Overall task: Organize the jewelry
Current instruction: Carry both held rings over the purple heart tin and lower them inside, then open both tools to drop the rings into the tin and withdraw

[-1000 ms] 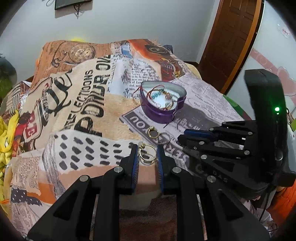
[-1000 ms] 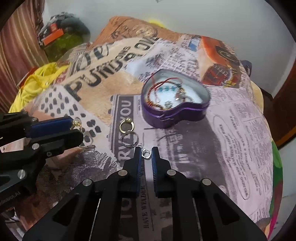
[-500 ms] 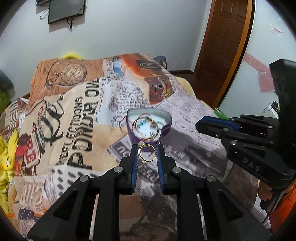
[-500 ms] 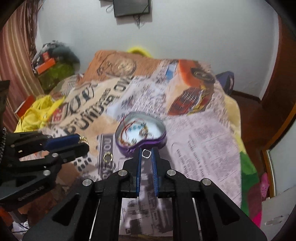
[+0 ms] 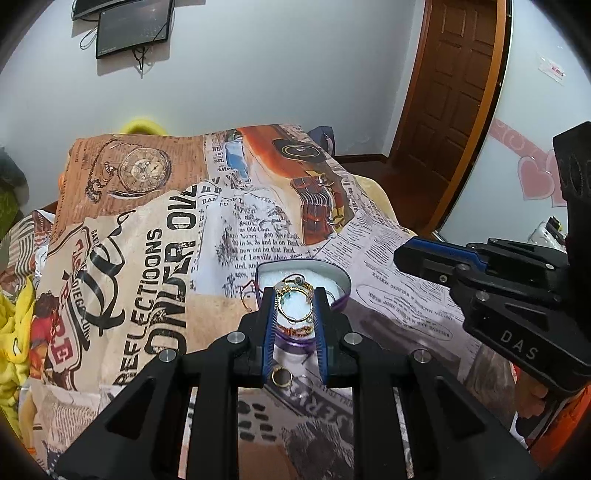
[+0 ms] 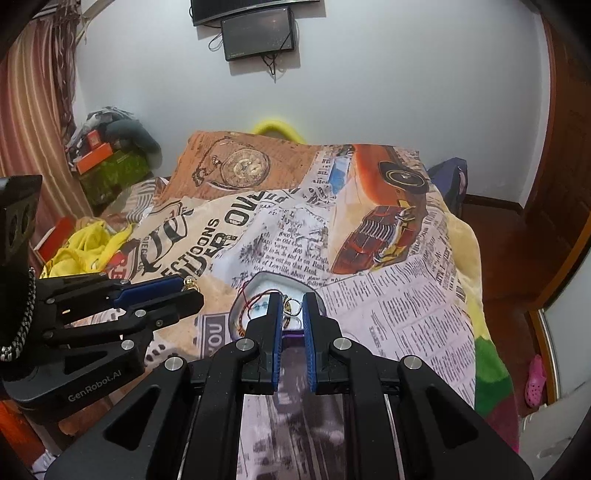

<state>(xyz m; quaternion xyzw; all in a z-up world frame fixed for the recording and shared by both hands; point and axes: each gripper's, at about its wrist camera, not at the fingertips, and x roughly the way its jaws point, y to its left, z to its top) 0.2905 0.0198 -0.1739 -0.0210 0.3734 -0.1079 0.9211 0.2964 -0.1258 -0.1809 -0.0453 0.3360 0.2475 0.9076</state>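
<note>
- Left gripper (image 5: 295, 301): jaws narrowly parted, clamping a gold hoop earring (image 5: 294, 305) above the purple heart-shaped tin (image 5: 341, 282) (on the bed).
- Right gripper (image 6: 292, 308): jaws nearly closed, pinching a small ring (image 6: 290, 306) over that tin.

You've got a newspaper-print blanket (image 5: 155, 258) over the bed, a dark screen (image 6: 258, 33) on the wall, a wooden door (image 5: 454, 92), striped curtains (image 6: 33, 110), and yellow fabric (image 6: 88, 247) (probably clothes) piled alongside.
</note>
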